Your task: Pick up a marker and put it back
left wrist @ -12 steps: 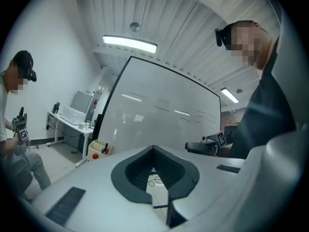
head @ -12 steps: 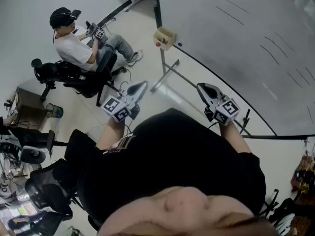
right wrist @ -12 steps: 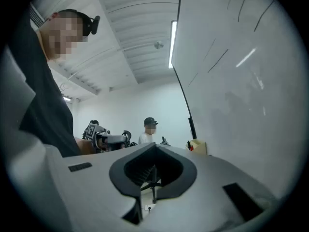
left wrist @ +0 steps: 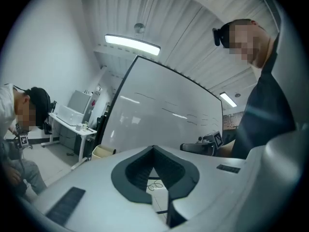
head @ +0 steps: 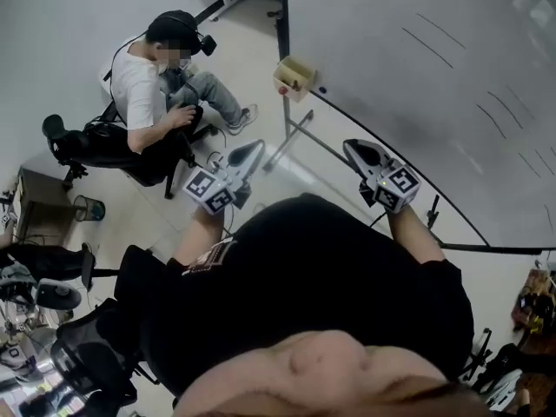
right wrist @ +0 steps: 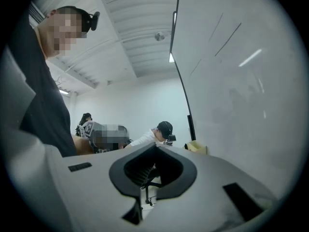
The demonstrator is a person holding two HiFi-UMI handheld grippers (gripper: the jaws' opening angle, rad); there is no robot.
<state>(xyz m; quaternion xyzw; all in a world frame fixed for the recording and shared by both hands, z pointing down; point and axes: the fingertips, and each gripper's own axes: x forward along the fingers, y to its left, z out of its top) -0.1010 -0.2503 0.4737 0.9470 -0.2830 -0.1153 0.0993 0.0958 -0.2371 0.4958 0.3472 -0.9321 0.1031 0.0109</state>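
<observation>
Pale-floored room, whiteboard (head: pixel 417 102) on stand, beige box (head: pixel 294 69) at its corner with small red thing (head: pixel 282 82) inside, too small to confirm as marker, left tool (head: pixel 254 149) and right tool (head: pixel 351 148) both fully closed, empty, well apart from box.

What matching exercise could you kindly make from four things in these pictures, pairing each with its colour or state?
Things:
1. whiteboard
2. box on the whiteboard's stand
3. seated person
4. right gripper

Colour or state:
a. jaws together, nothing between them
b. pale yellow
c. bears faint dark strokes
d. wears a white shirt

Pairs: 1-c, 2-b, 3-d, 4-a
</observation>
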